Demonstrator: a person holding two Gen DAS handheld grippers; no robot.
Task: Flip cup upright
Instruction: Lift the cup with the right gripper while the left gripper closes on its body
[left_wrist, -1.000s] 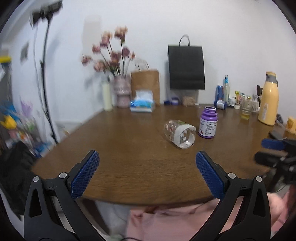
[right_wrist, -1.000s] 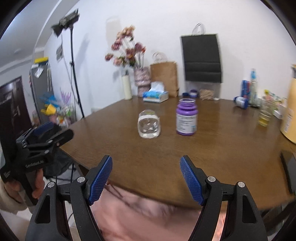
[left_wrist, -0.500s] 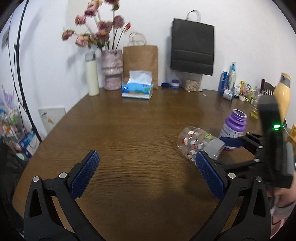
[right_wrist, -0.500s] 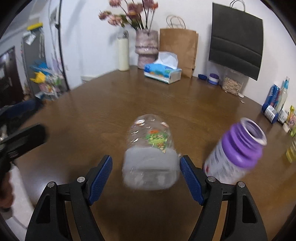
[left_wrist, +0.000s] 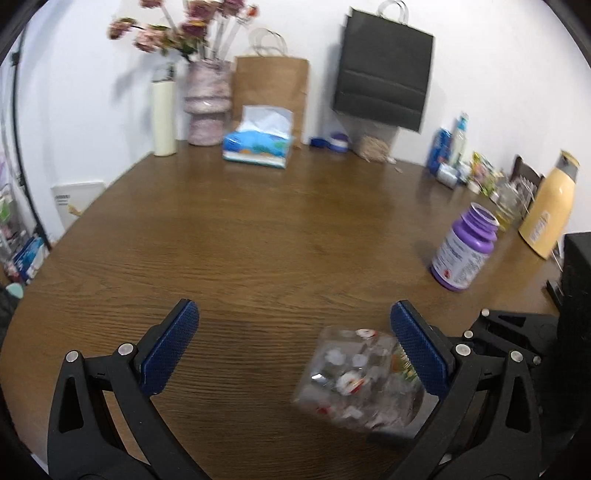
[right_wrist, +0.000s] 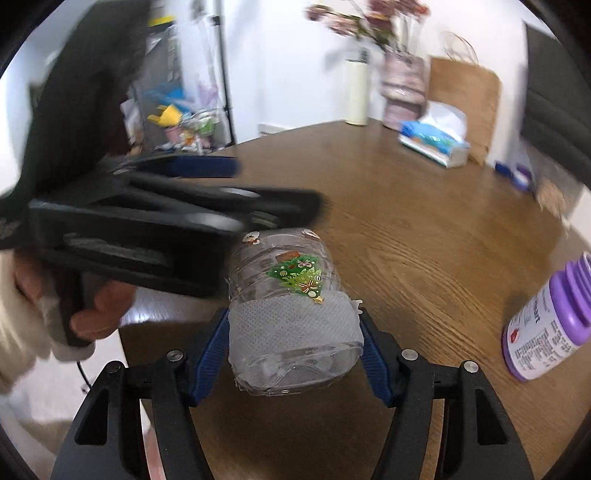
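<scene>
Between the blue pads of my right gripper (right_wrist: 294, 349) the clear cup (right_wrist: 291, 306) is lying on its side, and I am clamping it at its white-wrapped end, both pads pressing against the wrap. My right wrist camera is giving me the green tree sticker on its wall and the wooden table (right_wrist: 424, 229) beneath; I cannot tell whether the cup is touching the wood. That same view is catching my left gripper from the side, blurred, crossing just above the cup's far end, with my left hand (right_wrist: 74, 306) on its handle. My left wrist camera is showing what the right cannot: my left gripper (left_wrist: 293, 339) is gaping wide with nothing between its pads, and the cup (left_wrist: 360, 376), smeared by motion, is sitting just inside its right-hand pad. The purple bottle (left_wrist: 463, 249) is standing upright nearby.
</scene>
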